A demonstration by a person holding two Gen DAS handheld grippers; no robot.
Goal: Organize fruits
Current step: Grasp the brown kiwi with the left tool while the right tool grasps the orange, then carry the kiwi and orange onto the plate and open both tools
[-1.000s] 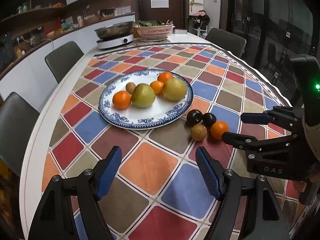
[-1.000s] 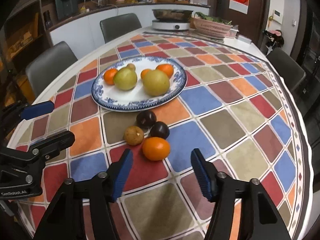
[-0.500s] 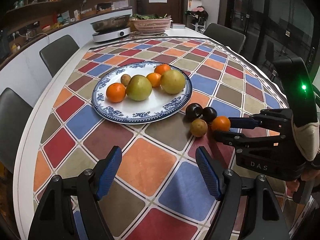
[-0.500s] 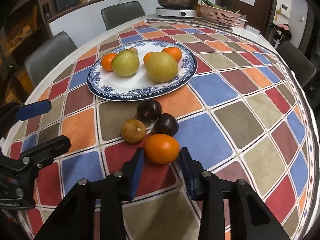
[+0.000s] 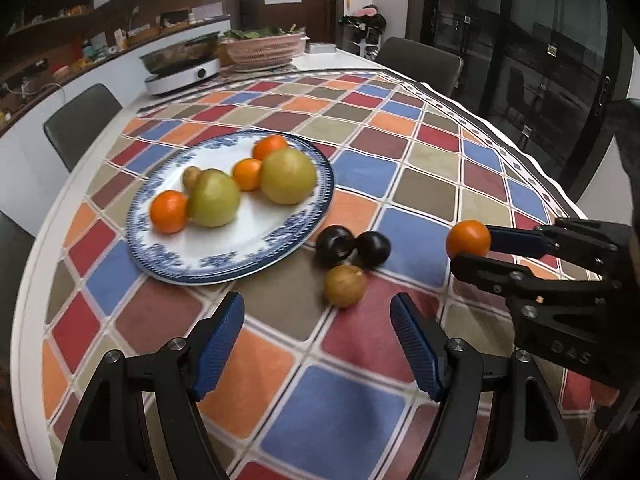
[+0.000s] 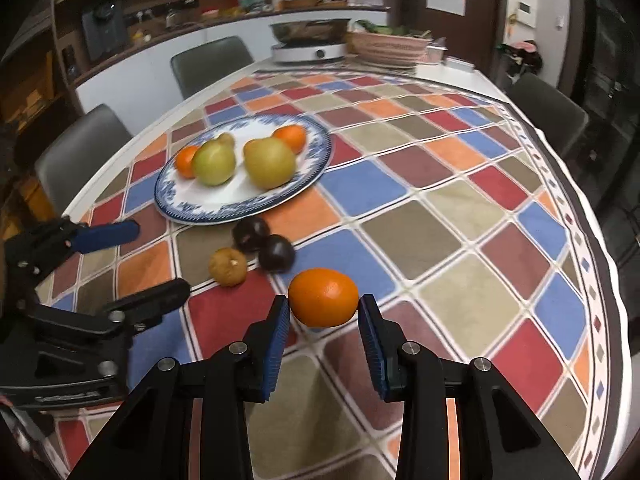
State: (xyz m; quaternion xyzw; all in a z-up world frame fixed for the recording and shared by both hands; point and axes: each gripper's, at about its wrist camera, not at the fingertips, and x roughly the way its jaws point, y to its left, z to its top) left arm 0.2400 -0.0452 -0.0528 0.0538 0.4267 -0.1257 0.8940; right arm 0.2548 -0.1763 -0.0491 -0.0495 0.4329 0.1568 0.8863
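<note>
My right gripper [image 6: 324, 308] is shut on an orange [image 6: 323, 297] and holds it lifted above the table; the left wrist view shows the orange [image 5: 468, 239] in the gripper [image 5: 466, 246] too. My left gripper [image 5: 318, 340] is open and empty, low over the cloth. Two dark plums [image 5: 334, 242] [image 5: 373, 245] and a brown fruit [image 5: 345, 285] lie on the cloth beside the blue-and-white plate [image 5: 224, 268]. The plate holds two green-yellow pears [image 5: 213, 198], three oranges [image 5: 169, 211] and a small brown fruit [image 5: 191, 176].
A checkered cloth [image 6: 440, 216] covers the round table. A cooker with a pan [image 5: 182, 66] and a pink basket [image 5: 262, 48] stand at the far edge. Grey chairs [image 5: 78, 124] ring the table. The table edge [image 6: 612, 280] is close on the right.
My right gripper closed on the orange and lifted it off the cloth, away from the plums. My left gripper shifted a little to the right.
</note>
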